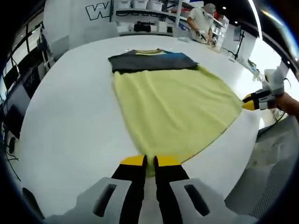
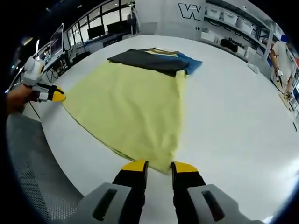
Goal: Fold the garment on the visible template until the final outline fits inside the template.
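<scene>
- Left gripper [image 1: 150, 161] pinches one bottom corner of the yellow garment [image 1: 173, 105]; right gripper [image 2: 159, 166] straddles the other corner, jaws slightly apart, hold uncertain
- Garment lies flat on the white table [image 1: 70, 116], dark top end farthest from the grippers
- Risk: uneven lifting skews the fold
- Wall lettering beyond the garment starts "W"

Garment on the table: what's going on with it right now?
A person holds a gripper in each hand at the near hem of the yellow garment, spread flat on the white table. The left gripper is pinched shut on one hem corner; the right gripper sits at the other corner, jaws slightly apart. The dark upper part lies folded at the far end.
</scene>
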